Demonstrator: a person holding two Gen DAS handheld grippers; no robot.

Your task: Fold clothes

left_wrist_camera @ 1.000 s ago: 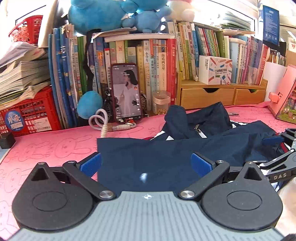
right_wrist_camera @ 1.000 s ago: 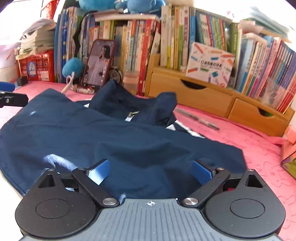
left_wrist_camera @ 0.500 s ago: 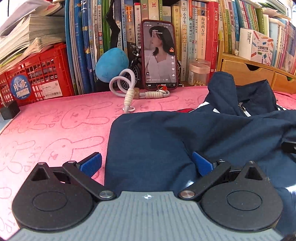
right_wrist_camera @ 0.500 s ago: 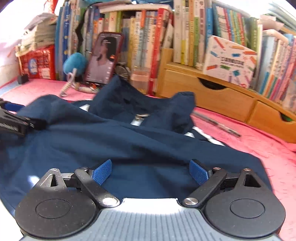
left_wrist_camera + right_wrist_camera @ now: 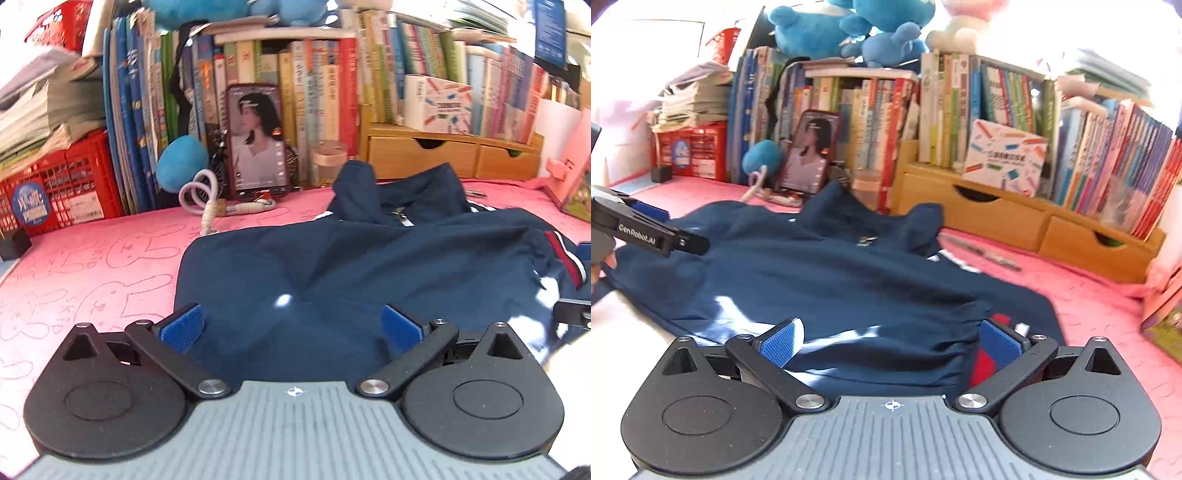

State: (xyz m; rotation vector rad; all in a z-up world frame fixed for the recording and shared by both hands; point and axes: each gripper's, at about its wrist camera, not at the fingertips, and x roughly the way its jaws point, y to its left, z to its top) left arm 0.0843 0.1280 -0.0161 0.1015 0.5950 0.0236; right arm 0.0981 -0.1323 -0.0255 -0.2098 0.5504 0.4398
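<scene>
- The table (image 5: 92, 266), under a pink rabbit-print cover, fills the lower half of both views.
- A navy jacket (image 5: 351, 266) lies spread across it, centre frame, collar toward the books.
- The right gripper (image 5: 892, 341) has just been opening; its jaws stand wide over the striped hem, gripping nothing.
- The left gripper (image 5: 291, 326) is spread wide over the cloth, holding nothing.
- A phone (image 5: 257, 142) leans on the books, upper centre.

We are looking at a home study corner: crammed books (image 5: 317, 92), blue plush toys (image 5: 846, 29), wooden drawers (image 5: 450, 155) lining a pink bunny-print tabletop (image 5: 92, 266).
</scene>
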